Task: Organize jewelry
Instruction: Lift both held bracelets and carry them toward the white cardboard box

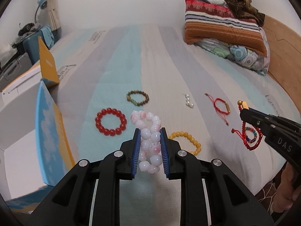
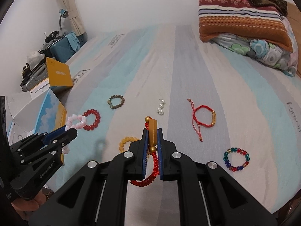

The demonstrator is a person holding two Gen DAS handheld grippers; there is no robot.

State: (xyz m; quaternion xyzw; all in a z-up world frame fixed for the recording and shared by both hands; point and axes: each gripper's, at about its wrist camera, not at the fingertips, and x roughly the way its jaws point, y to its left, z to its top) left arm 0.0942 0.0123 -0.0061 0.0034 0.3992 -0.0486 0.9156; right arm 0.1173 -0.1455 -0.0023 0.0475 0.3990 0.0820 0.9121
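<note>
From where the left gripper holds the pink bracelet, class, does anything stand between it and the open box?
Nothing visible does. The pink bracelet sits in the left gripper, and the box is directly to its left, its raised blue flap the only edge to clear.

In the left wrist view, the right gripper (image 1: 242, 111) covers part of the multicoloured bead bracelet (image 1: 251, 137), and the yellow bead bracelet (image 1: 188, 141) is half hidden behind the left gripper's finger (image 1: 165, 150). The open box (image 1: 28, 131) at the left is blurred and cut off by the frame edge. The print on the bedsheet (image 2: 293, 116) is too warped to read.
</note>
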